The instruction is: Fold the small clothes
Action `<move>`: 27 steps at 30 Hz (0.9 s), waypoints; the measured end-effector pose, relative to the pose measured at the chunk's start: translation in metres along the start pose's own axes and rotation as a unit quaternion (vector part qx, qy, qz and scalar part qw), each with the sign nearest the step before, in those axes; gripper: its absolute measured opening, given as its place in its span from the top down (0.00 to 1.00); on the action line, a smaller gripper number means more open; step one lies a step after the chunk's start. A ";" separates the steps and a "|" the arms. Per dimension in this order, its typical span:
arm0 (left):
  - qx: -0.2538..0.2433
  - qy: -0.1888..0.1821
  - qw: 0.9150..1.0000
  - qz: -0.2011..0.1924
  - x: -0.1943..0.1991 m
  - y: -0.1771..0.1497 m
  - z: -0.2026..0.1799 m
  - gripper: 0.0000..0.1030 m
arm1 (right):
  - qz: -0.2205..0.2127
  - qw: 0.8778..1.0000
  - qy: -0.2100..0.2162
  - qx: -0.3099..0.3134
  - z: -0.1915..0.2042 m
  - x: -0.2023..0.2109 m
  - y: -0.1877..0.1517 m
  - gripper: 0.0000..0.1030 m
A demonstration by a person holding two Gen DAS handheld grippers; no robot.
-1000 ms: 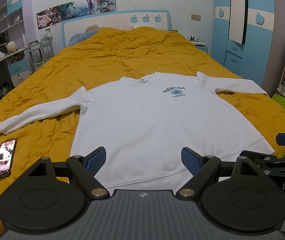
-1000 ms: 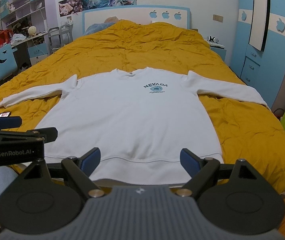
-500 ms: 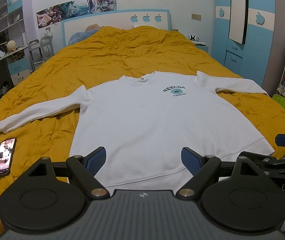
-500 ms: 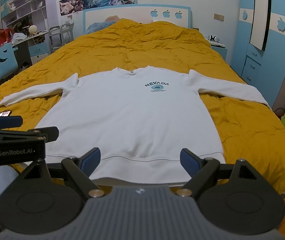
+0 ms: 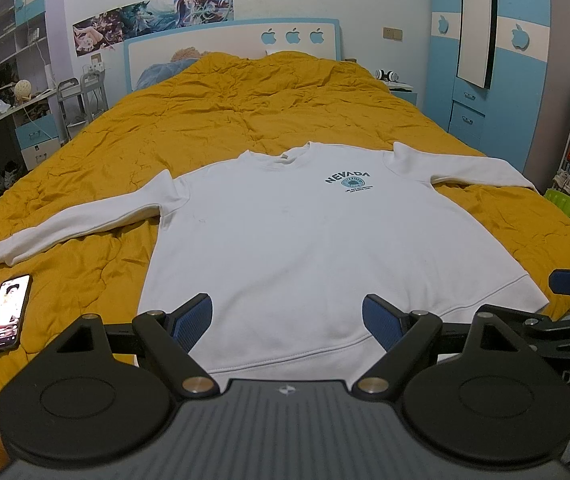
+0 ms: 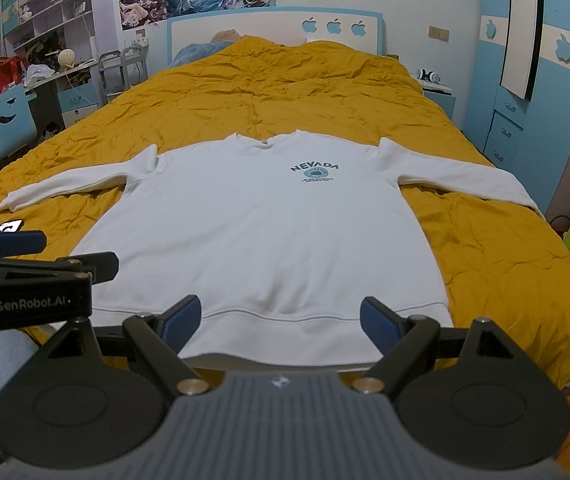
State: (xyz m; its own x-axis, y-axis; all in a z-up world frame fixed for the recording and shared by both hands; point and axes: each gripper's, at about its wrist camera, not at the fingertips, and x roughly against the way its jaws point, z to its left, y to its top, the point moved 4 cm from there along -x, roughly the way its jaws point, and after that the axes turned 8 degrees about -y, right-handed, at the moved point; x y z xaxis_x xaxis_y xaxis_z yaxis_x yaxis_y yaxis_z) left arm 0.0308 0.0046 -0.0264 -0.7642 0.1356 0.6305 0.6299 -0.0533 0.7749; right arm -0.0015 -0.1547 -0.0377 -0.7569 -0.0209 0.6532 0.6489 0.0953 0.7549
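The bottom hem of the white sweatshirt is partly hidden behind the left gripper in the left wrist view, and its right cuff is cut off past the bed's right edge in the right wrist view. The small print under "NEVADA" cannot be read. The sweatshirt is laid flat, front up, near the foot edge of the yellow quilt, collar toward the headboard, sleeves spread toward both side edges. Both the left gripper and the right gripper are held wide apart, empty, above the hem. A phone is seen by the left edge.
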 end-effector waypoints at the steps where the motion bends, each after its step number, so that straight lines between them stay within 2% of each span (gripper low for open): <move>1: 0.000 0.000 1.000 0.000 0.000 0.000 0.000 0.04 | 0.000 1.000 0.000 0.000 0.001 0.000 0.000 0.20; 16: 0.006 -0.004 1.000 0.012 -0.012 -0.002 -0.003 0.04 | 0.011 1.000 0.004 0.003 0.002 -0.007 -0.002 0.20; 27: 0.029 -0.034 0.999 0.027 -0.035 0.007 0.011 0.04 | 0.033 0.999 0.012 -0.003 -0.007 -0.037 0.024 0.20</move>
State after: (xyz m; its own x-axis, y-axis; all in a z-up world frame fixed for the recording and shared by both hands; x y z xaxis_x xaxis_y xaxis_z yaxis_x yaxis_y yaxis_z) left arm 0.0630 0.0100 -0.0434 -0.7191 0.2013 0.6651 0.6784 -0.0044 0.7347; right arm 0.0420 -0.1588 -0.0433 -0.7104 -0.0395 0.7027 0.6977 0.0918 0.7105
